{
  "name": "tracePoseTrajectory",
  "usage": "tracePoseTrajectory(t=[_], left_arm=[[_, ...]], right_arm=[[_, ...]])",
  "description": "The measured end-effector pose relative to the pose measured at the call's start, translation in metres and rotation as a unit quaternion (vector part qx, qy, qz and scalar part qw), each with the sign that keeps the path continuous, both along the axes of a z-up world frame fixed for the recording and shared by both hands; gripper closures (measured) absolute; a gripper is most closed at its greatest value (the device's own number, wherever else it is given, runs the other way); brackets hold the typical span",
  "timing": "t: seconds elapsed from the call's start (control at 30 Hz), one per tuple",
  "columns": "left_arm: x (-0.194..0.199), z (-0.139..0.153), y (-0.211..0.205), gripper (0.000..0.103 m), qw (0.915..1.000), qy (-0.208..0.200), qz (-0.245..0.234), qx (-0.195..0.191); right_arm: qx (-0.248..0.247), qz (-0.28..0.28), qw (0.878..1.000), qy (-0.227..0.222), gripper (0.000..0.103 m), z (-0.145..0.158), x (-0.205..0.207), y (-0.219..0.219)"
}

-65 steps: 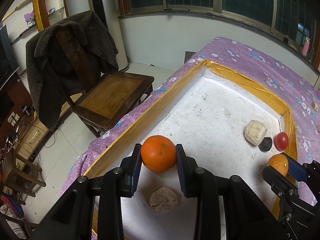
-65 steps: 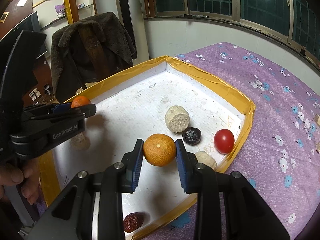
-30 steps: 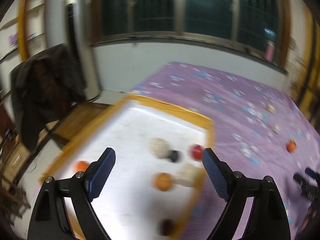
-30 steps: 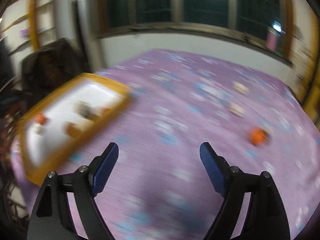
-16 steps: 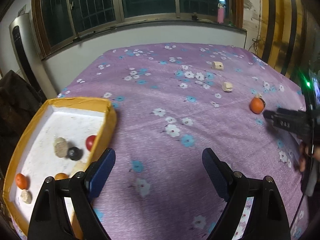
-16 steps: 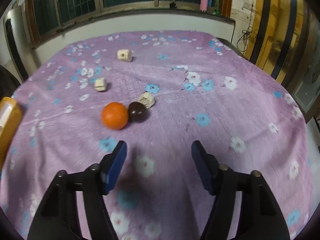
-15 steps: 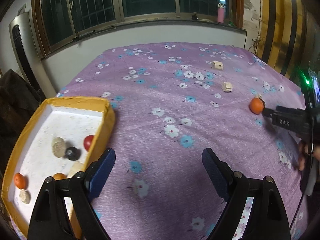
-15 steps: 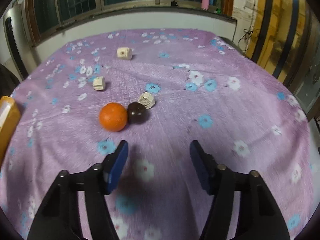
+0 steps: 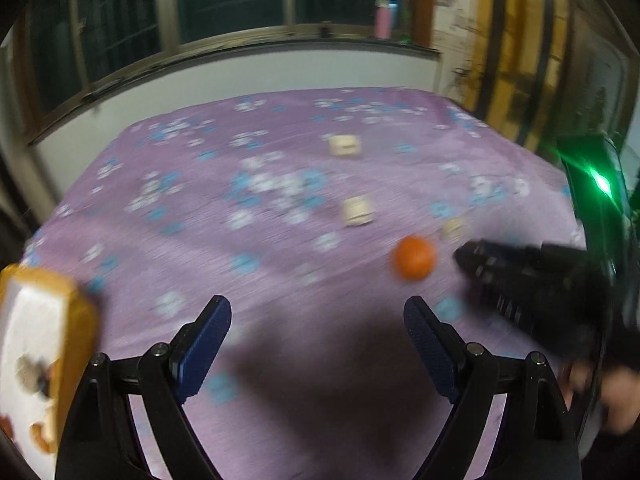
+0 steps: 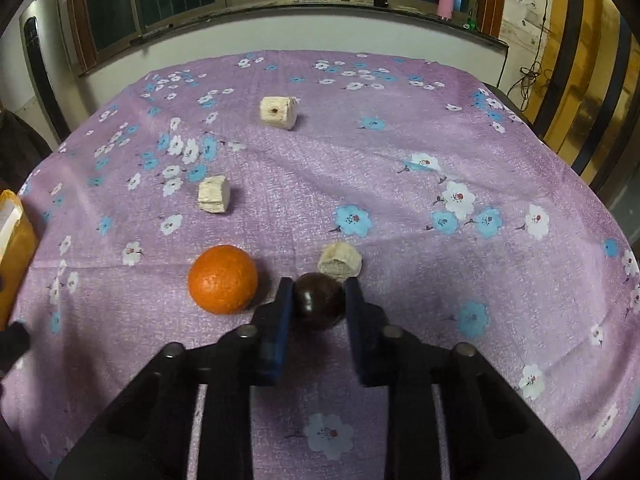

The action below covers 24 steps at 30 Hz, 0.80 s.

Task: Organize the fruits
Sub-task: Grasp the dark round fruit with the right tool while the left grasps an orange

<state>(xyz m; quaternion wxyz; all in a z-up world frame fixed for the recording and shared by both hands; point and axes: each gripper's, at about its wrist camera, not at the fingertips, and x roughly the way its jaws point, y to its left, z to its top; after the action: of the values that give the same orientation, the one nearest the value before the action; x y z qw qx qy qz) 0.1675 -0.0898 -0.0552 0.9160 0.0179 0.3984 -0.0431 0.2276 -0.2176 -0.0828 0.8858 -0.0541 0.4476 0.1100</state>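
Note:
My right gripper (image 10: 319,294) is shut on a dark round fruit (image 10: 319,300) that rests on the purple flowered cloth. An orange (image 10: 223,279) lies just left of it, and a beige chunk (image 10: 339,261) touches it behind. Two more beige chunks (image 10: 214,199) (image 10: 279,113) lie farther back. My left gripper (image 9: 316,320) is open and empty above the cloth. In its blurred view the orange (image 9: 414,257) sits ahead to the right, next to the right gripper's black body (image 9: 532,284). The yellow-rimmed tray (image 9: 70,316) holding fruits is at the far left.
The tray's yellow edge (image 10: 12,248) shows at the left border of the right wrist view. The cloth-covered table ends at a white wall under dark windows. A pink bottle (image 10: 445,2) stands on the sill. Yellow-and-black panels stand at the right.
My right gripper has moved forward and shut on the dark fruit beside the orange. My left gripper has swung right, away from the tray, and stays open.

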Motion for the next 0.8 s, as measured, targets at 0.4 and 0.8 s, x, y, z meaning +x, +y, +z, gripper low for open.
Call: tracePoseTrajectory(t=[0.4, 0.8], left_arm=[[0.026, -0.021, -0.058, 0.070, 0.9955, 0.021, -0.091, -0.012], [0.000, -0.007, -0.028, 0.071, 0.9952, 0.011, -0.089, -0.040]], right_arm=[[0.044, -0.047, 0.998, -0.005, 0.079, 0.012, -0.016, -0.052], [0.058, -0.046, 0.997, -0.027, 0.079, 0.033, -0.046, -0.054]])
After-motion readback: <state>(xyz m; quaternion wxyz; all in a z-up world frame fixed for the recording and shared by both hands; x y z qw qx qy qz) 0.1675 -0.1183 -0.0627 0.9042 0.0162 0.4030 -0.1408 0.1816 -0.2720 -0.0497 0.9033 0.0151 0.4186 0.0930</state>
